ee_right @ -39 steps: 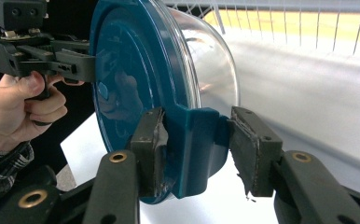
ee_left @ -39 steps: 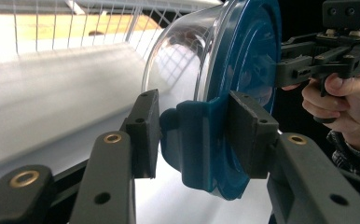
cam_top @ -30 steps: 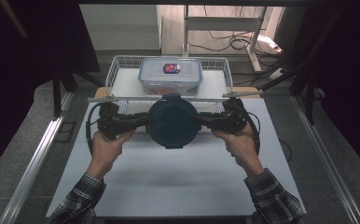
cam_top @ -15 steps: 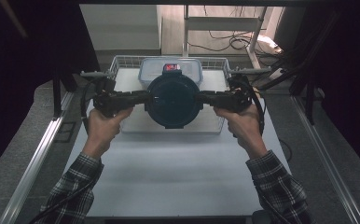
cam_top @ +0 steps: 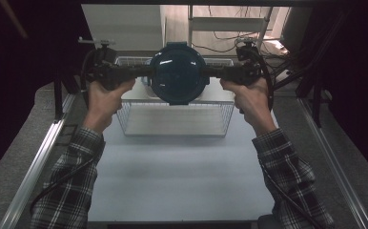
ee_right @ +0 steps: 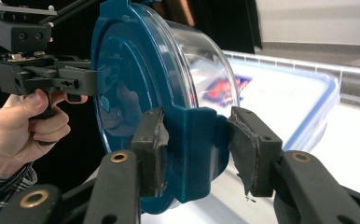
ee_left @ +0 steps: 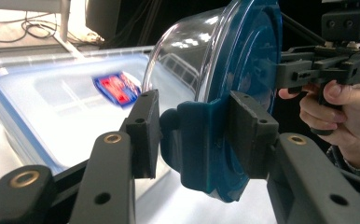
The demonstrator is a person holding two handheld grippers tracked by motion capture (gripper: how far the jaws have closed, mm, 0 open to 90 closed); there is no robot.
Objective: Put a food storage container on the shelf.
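Note:
A round clear container with a dark blue lid (cam_top: 178, 74) hangs in the air between both grippers, its lid turned toward the person. My left gripper (cam_top: 146, 72) is shut on the lid's blue side tab (ee_left: 197, 140). From the other side my right gripper (cam_top: 211, 72) is shut on the opposite tab (ee_right: 194, 140). Below and behind it stands a wire basket (cam_top: 125, 125) on the white table. A rectangular clear box with a blue-edged lid and a red label (ee_left: 52, 112) lies in it, also seen behind the bowl (ee_right: 290, 88).
The white tabletop (cam_top: 177, 176) stretches in front of the basket. Metal rails (cam_top: 39, 162) run along both sides of the table. A white frame with loose cables (cam_top: 230, 28) stands behind the basket. Dark drapes close in at left and right.
Both hands have lifted the round container upward and away from the person. It now hangs over the basket and covers the rectangular box in the high view. The grips have not changed.

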